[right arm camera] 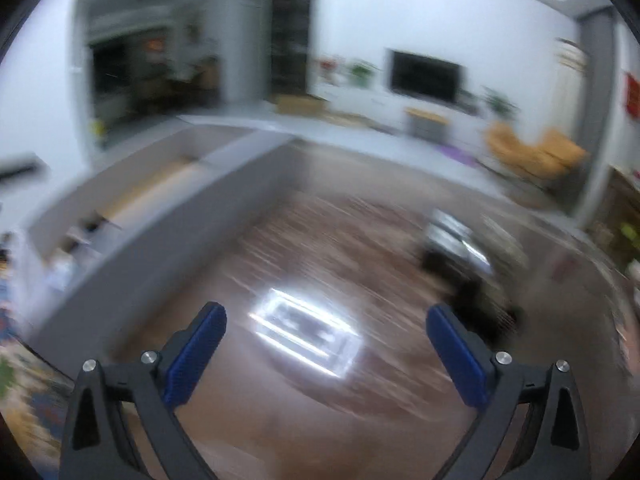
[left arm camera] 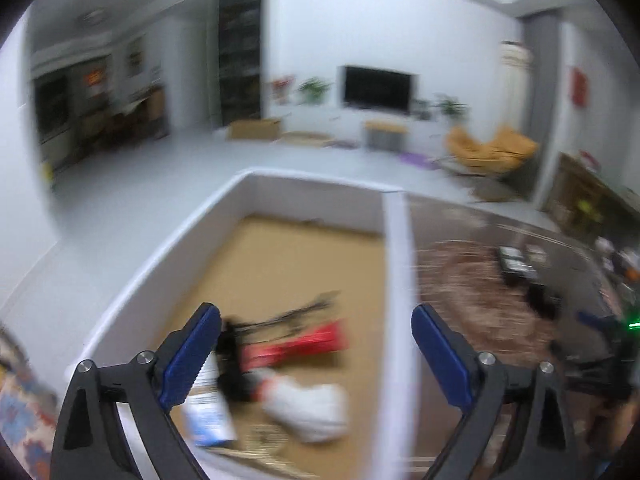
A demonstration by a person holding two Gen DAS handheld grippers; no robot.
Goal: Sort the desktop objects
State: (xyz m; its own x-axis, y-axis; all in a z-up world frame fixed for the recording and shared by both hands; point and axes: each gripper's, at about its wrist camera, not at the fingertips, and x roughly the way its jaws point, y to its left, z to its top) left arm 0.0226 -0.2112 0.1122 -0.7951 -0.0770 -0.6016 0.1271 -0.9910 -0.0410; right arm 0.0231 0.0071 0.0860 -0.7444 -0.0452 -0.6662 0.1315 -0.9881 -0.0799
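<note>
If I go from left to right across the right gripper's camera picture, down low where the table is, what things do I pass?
White box → shiny clear case lying on the brown table, between the open right gripper's blue fingers → dark, blurry things, too smeared to name.

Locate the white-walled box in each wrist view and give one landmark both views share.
Left wrist: the box fills the lower centre, under the open left gripper.
Right wrist: it sits at the left edge, left of the open right gripper.
Shared landmark: the TV.
</note>
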